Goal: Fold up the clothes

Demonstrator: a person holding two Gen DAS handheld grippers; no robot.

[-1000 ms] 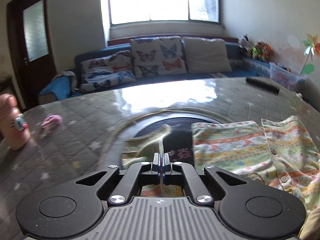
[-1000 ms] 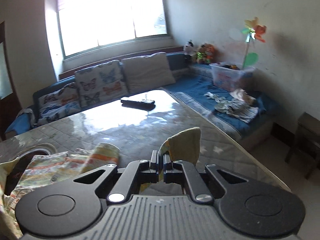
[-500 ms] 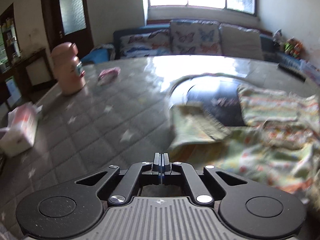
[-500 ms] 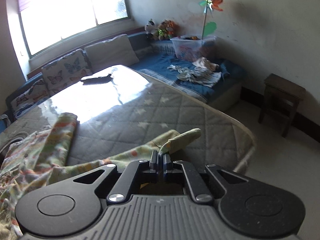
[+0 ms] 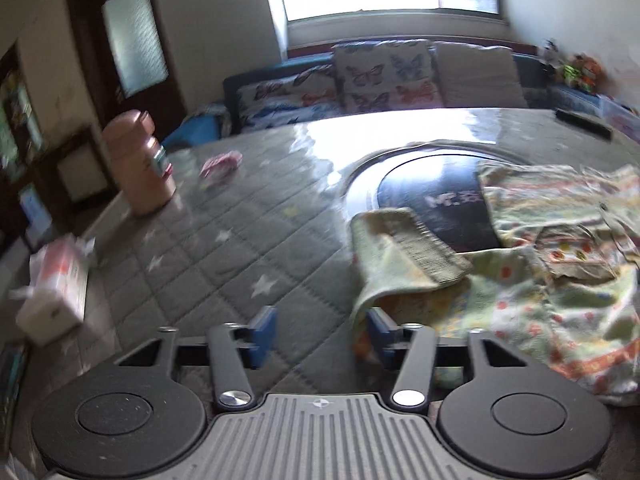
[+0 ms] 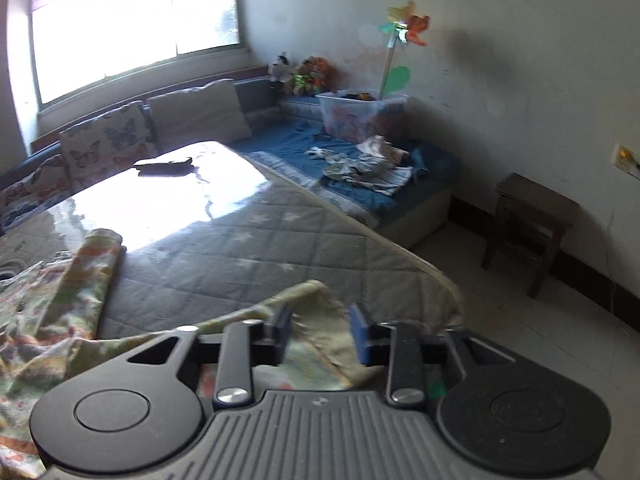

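A yellow-green patterned child's garment (image 5: 540,264) lies on the quilted grey table cover (image 5: 208,248), right of centre in the left wrist view. One sleeve (image 5: 400,248) is turned over toward me. My left gripper (image 5: 322,334) is open and empty, its right finger beside the sleeve's edge. In the right wrist view the garment (image 6: 52,300) spreads at the left, and its other sleeve (image 6: 316,320) lies loose between the fingers of my open right gripper (image 6: 322,332) near the table's right edge.
A pink bottle (image 5: 138,162), a small pink item (image 5: 220,162) and a tissue pack (image 5: 56,284) are at the table's left. A black remote (image 6: 164,166) lies at the far side. A sofa with cushions (image 5: 384,80) is behind; a wooden stool (image 6: 528,224) stands at the right.
Both grippers have opened and let go of the sleeves, which now lie on the table. The left gripper swung left and back; the right moved toward the table's right edge.
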